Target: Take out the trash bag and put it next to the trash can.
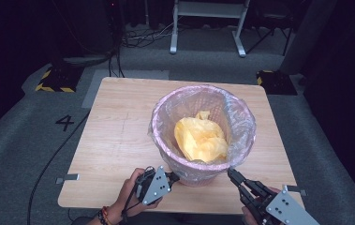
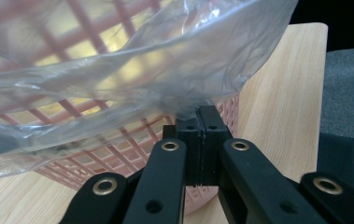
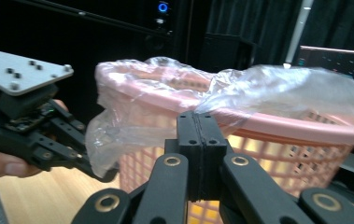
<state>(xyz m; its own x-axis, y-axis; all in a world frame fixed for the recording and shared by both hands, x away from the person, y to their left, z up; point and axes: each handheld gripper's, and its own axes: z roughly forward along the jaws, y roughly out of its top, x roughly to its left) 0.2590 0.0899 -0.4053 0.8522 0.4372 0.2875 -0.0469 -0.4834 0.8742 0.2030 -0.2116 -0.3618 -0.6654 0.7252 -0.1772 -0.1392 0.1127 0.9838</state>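
Both tongs, left tongs (image 2: 198,116) and right tongs (image 3: 196,122), pinching clear liner (image 1: 240,117) at basket (image 3: 277,126) rim

Pink lattice plastic basket (image 1: 233,140) lined with a clear plastic bag (image 1: 240,117) stands right of centre on the light wooden table (image 1: 119,136), blocking the near-middle. Crumpled yellow plastic bag (image 1: 201,138) takes up much of the basket's inside. Bare tabletop lies open to the left and behind; narrower strip on the right.
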